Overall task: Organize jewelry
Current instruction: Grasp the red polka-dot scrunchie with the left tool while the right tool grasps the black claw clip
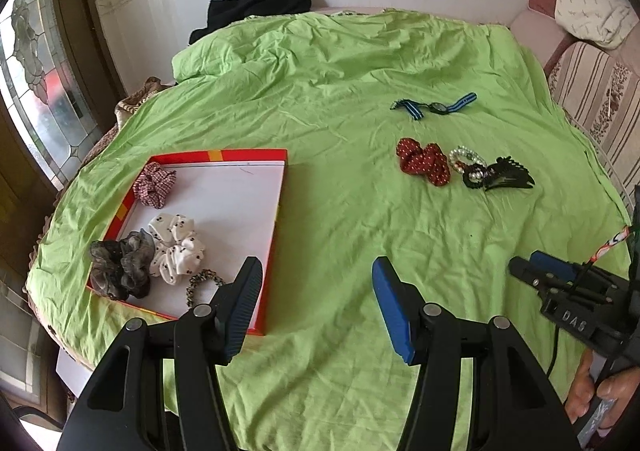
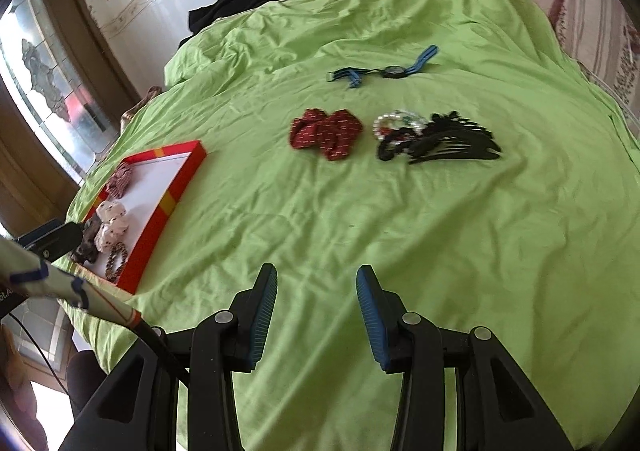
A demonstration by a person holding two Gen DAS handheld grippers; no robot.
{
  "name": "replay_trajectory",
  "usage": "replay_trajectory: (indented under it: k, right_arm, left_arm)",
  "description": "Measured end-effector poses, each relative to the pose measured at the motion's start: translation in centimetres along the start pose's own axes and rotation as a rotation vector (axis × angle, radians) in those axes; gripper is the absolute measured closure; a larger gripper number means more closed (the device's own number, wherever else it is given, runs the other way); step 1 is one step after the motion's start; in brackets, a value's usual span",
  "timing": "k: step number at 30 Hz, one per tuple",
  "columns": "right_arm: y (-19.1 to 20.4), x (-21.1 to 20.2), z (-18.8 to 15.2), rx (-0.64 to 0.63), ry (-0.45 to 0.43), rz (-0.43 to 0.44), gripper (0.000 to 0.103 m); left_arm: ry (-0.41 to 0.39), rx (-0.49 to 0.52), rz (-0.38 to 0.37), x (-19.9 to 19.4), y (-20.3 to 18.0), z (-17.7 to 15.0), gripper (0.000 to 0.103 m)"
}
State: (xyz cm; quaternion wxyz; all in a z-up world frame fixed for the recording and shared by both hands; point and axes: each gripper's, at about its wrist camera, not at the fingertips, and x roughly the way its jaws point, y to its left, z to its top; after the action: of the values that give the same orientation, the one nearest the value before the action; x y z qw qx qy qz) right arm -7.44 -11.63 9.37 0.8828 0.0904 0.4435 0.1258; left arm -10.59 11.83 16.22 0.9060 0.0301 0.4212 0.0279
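A red-rimmed white tray (image 1: 248, 211) lies on the green bedsheet at the left; it holds a pink checked scrunchie (image 1: 153, 185), a white dotted scrunchie (image 1: 178, 247), a grey scrunchie (image 1: 120, 269) and a small patterned hair tie (image 1: 202, 283). On the sheet to the right lie a red dotted scrunchie (image 1: 423, 161), a pearl bracelet (image 1: 466, 159), a black hair claw (image 1: 506, 177) and a blue-strapped watch (image 1: 438, 107). My left gripper (image 1: 316, 303) is open and empty beside the tray's near right corner. My right gripper (image 2: 316, 311) is open and empty over bare sheet, short of the red scrunchie (image 2: 326, 133).
A black garment (image 1: 256, 7) lies at the far edge of the bed against the white wall. A striped sofa with a white cloth (image 1: 592, 11) stands at the right. A glass door (image 1: 36, 91) is at the left. The tray also shows in the right wrist view (image 2: 168, 199).
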Motion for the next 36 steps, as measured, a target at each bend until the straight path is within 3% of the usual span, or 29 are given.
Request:
replay_trajectory:
  k: [5, 13, 18, 22, 29, 31, 36]
  right_arm:
    - [-3.5, 0.0, 0.4, 0.059, -0.008, -0.037, 0.058]
    - [-9.9, 0.6, 2.0, 0.162, -0.037, -0.102, 0.058]
    - [-13.7, 1.0, 4.3, 0.239, -0.099, -0.121, 0.043]
    - [-16.1, 2.1, 6.3, 0.337, -0.129, -0.057, 0.038]
    - [-17.3, 6.9, 7.9, 0.57, -0.08, 0.189, 0.03]
    - [-17.0, 7.9, 8.3, 0.611, -0.079, 0.203, 0.02]
    - [-16.4, 10.0, 10.0, 0.635, -0.08, 0.133, 0.018]
  left_arm:
    - [0.034, 0.005, -0.024, 1.7, -0.7, 0.3, 0.043]
    - [0.132, -0.052, -0.136, 7.5, -2.3, 2.2, 0.043]
    - [0.144, -0.081, -0.197, 11.7, -4.3, 5.1, 0.043]
    - [0.168, -0.149, -0.276, 15.8, -5.5, 7.6, 0.043]
    - [0.223, -0.271, -0.403, 22.1, -6.6, 10.9, 0.043]
    - [0.234, -0.287, -0.447, 23.7, -7.1, 11.7, 0.042]
    - [0.266, -0.24, -0.469, 25.6, -9.0, 12.4, 0.039]
